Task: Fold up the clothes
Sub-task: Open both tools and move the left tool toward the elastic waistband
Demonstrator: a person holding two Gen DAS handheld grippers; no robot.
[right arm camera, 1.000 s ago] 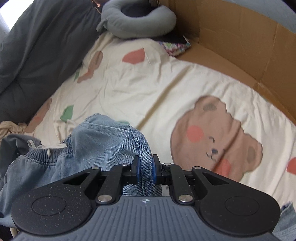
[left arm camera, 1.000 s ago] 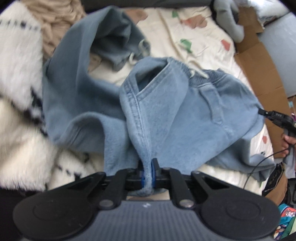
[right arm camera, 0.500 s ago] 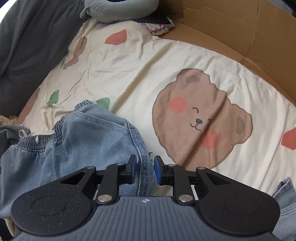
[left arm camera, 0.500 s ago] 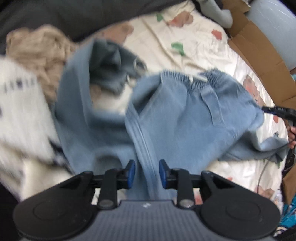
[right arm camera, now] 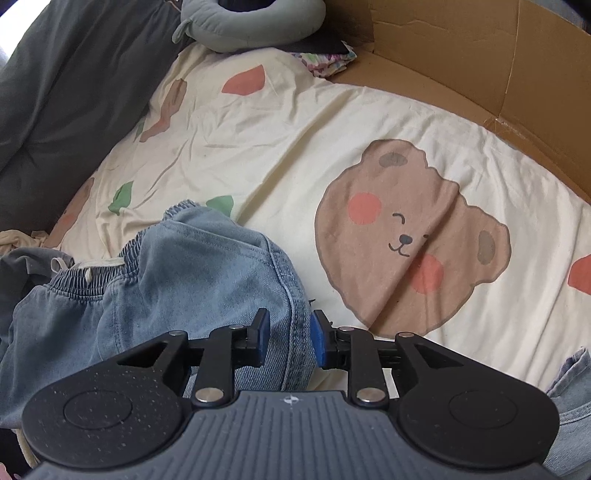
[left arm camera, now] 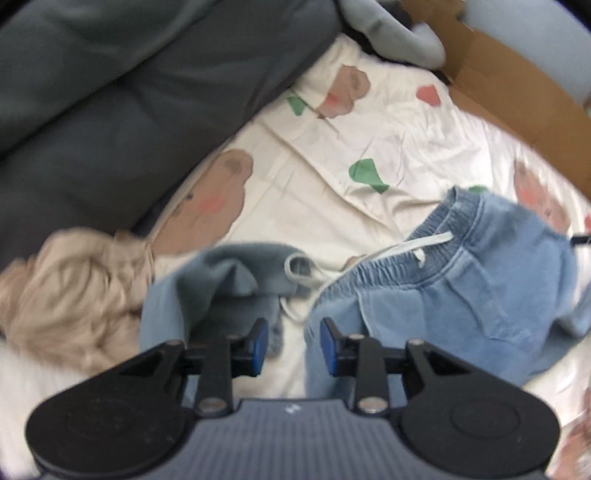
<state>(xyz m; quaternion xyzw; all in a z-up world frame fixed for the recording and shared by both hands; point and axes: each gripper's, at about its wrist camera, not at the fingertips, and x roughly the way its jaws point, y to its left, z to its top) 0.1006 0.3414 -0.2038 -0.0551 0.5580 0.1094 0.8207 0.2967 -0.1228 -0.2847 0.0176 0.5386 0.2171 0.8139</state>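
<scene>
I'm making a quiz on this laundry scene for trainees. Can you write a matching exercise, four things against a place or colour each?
Things:
1. denim trousers
2. neck pillow
3. cardboard
4. beige garment

Descriptions:
A. grey-green, at the far end of the bear-print sheet
B. brown, along the sheet's right edge
C. light blue, white drawstring at the waistband
D. crumpled, at the left in the left wrist view

Pairs: 1-C, 2-A, 3-B, 4-D
</scene>
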